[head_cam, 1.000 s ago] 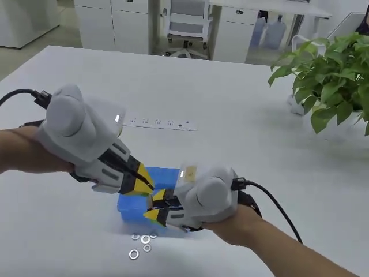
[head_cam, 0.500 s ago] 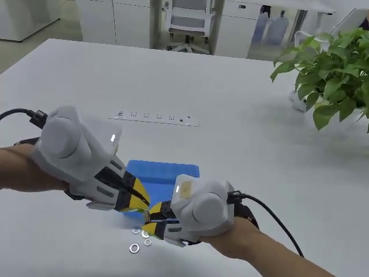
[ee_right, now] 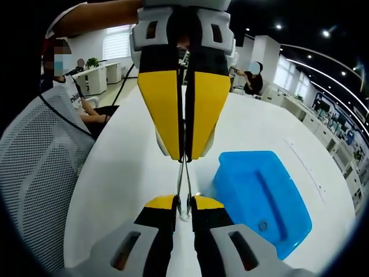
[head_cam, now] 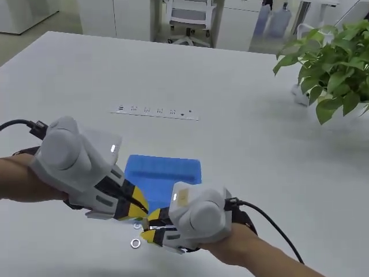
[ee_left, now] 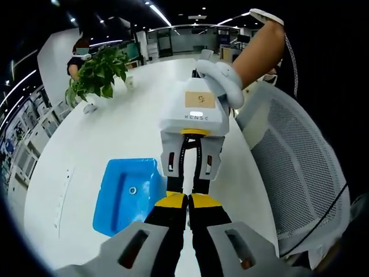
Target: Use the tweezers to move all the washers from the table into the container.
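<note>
A wide white worktop [head_cam: 248, 144] has open, bare surface to the far side and to the right of the work. In the two gripper views its near edge runs just behind the grippers, with a grey mesh chair [ee_left: 300, 173] pushed up close to that edge.

A flush row of power sockets [head_cam: 154, 111] lies in the worktop beyond the work, well apart from it. A leafy green plant [head_cam: 334, 63] stands at the far right. An office chair [head_cam: 190, 14] and pale cabinets stand past the far edge. Nothing lies between the grippers and the blue container [head_cam: 163, 173], which sits flat just beyond them. It is a shallow rectangular tray with a ridged floor.

The left gripper [ee_left: 187, 201] and the right gripper [ee_right: 184, 203] meet tip to tip at the near side of the container. A pair of thin metal tweezers [ee_right: 184, 179] runs between them. The right jaws are pinching one end of the tweezers. The left jaws are pressed close on the other end.

Two small silver ring washers [head_cam: 135, 243] lie on the worktop just below the jaws, near the container's near edge. One more washer [ee_left: 132, 190] rests inside the container on its blue floor.
</note>
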Available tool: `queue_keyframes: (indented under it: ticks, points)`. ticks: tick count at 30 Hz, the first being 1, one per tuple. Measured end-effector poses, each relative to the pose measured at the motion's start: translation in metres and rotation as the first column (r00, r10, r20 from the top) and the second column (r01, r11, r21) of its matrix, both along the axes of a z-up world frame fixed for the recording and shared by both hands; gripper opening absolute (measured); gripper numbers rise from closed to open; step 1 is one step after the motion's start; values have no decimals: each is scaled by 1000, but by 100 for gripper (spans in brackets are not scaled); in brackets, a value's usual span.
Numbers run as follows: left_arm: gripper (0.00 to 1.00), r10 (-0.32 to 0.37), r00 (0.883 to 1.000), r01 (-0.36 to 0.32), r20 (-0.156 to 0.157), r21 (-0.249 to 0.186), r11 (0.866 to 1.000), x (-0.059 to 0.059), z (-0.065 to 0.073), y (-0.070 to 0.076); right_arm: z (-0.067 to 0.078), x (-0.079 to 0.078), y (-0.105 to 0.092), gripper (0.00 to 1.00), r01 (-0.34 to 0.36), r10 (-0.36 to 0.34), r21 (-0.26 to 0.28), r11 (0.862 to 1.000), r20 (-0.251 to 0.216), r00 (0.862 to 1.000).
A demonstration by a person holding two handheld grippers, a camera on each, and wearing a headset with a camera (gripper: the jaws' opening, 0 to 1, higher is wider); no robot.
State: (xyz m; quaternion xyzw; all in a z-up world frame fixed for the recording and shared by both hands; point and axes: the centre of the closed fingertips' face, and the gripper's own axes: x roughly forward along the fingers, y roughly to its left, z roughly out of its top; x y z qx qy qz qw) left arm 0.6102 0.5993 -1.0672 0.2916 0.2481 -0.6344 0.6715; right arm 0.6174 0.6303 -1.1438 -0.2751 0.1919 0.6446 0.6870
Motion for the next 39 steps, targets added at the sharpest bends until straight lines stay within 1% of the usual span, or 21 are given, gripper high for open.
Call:
queue_keyframes:
  ticks: [11, 17, 21, 27, 34, 35, 39]
  points:
    - [5, 1, 1000, -1, -15, 5, 1000, -1, -11, 2, -10, -2, 0, 12, 3, -3, -7, 1000, -14, 1000]
    - [5, 9, 1000, -9, -14, 1, 1000, 4, -9, 2, -9, 0, 1, 12, 6, -6, 3, 1000, -23, 1000]
    - [5, 14, 1000, -14, -20, -5, 1000, 6, -9, 2, -11, 1, 1, 12, 13, -12, 2, 1000, -28, 1000]
    - [5, 13, 1000, -13, -21, 4, 1000, 9, -8, 0, -11, 2, 0, 12, 17, -17, -2, 1000, -26, 1000]
    - [5, 16, 999, -16, -33, 9, 1000, 9, -8, 0, -11, 2, 0, 11, 37, -37, 0, 999, -47, 998]
    - [5, 15, 999, -14, -33, 10, 1000, 8, -8, 0, -11, 2, 0, 11, 42, -41, 1, 999, -56, 998]
    - [5, 13, 999, -12, -33, 11, 1000, 7, -8, -1, -11, 2, 0, 10, 54, -53, 3, 999, -67, 996]
